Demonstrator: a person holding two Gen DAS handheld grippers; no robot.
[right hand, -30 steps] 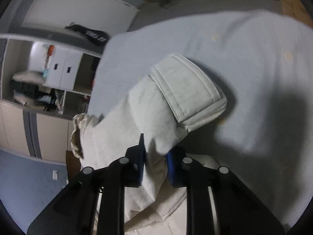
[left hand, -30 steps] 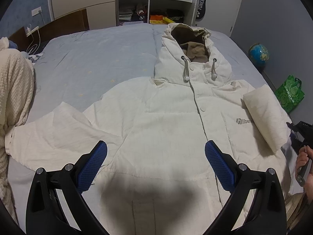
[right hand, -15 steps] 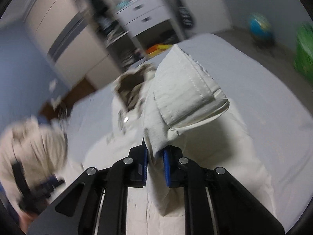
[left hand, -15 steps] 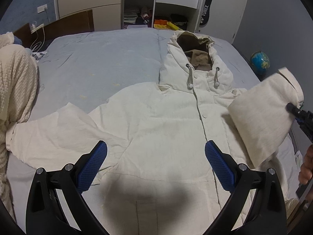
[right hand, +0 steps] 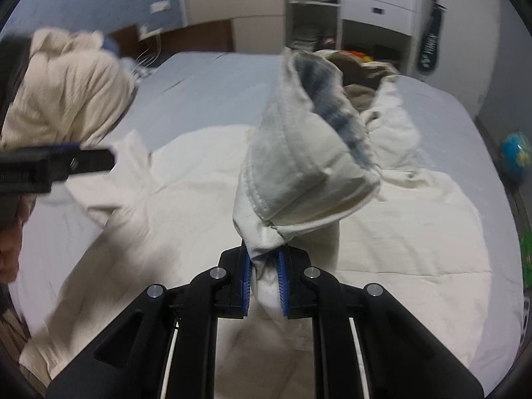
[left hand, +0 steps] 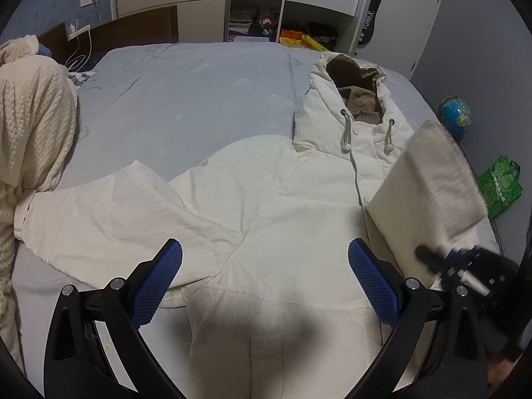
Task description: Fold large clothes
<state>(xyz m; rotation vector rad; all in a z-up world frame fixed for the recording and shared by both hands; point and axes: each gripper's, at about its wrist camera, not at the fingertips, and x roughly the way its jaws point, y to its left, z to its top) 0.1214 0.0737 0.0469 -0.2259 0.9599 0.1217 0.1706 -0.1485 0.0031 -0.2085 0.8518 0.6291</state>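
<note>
- Whereas a second ago the right sleeve (right hand: 299, 173) lay out to the right on the bed (left hand: 199, 99), we have now lifted it clear and swung it in over the coat (left hand: 282, 216) body.
- Our right gripper (right hand: 264, 286) pinches the sleeve just behind the cuff, blue pads pressed onto a bunch of fabric; the cuff stands up above the fingers, its opening facing away from us.
- That puts us partway through the first fold: we judge the sleeve is to be laid across the chest next, and it is not yet down.
- Our left gripper (left hand: 266, 286) has stayed over the near hem with its fingers spread wide, holding nothing (its view has crept slightly back, little else).
- Spread front-up on the blue-grey bed, the coat has its hood (left hand: 352, 99) toward the far side and its hem near us.
- Its left sleeve (left hand: 109, 206) lies flat, stretched out to the left, the cuff touching a knitted blanket (left hand: 33, 119) heaped there.
- Cream and padded, with a brown hood lining, two drawcords and a snap placket down the middle, the coat shows soft creases across the body.
- Being thick, the sleeve may spring back once released; we would press it flat.
</note>
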